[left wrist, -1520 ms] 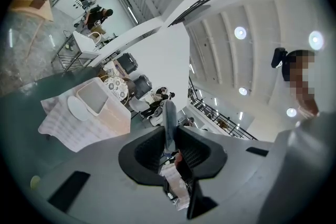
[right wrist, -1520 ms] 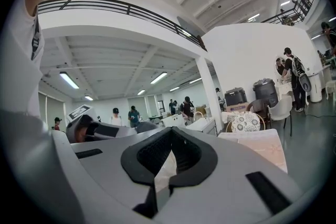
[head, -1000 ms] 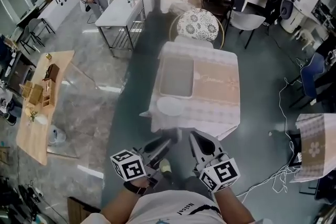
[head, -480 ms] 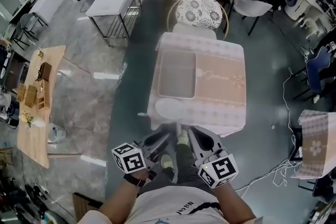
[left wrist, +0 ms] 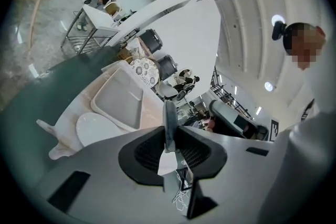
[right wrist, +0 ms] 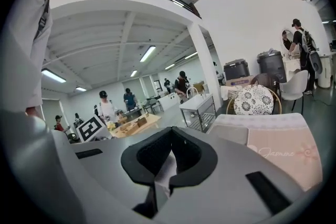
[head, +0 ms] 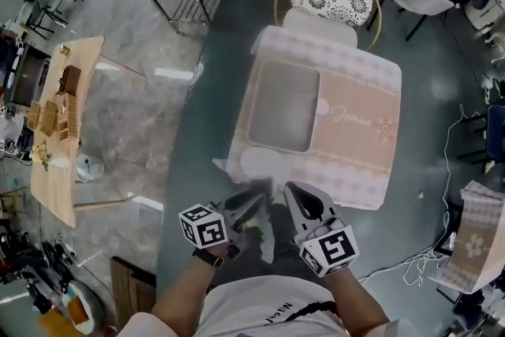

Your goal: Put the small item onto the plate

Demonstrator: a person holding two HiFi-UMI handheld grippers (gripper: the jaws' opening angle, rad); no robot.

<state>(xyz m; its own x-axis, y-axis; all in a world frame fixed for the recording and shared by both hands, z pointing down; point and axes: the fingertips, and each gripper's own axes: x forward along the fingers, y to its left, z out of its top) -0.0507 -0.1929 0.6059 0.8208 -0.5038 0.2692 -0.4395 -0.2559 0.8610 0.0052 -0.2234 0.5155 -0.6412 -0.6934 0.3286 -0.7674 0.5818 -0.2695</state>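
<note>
Plate (head: 264, 164) just beside tray (head: 286, 108)

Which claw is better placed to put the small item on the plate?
Left. The left claw grips the thin grey item, and the plate lies just ahead on its side. The right claw is shut, empty.

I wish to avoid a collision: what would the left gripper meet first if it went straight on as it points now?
Likely the near edge of the pink cloth-covered table, by the round white plate; depth is unclear.
</note>
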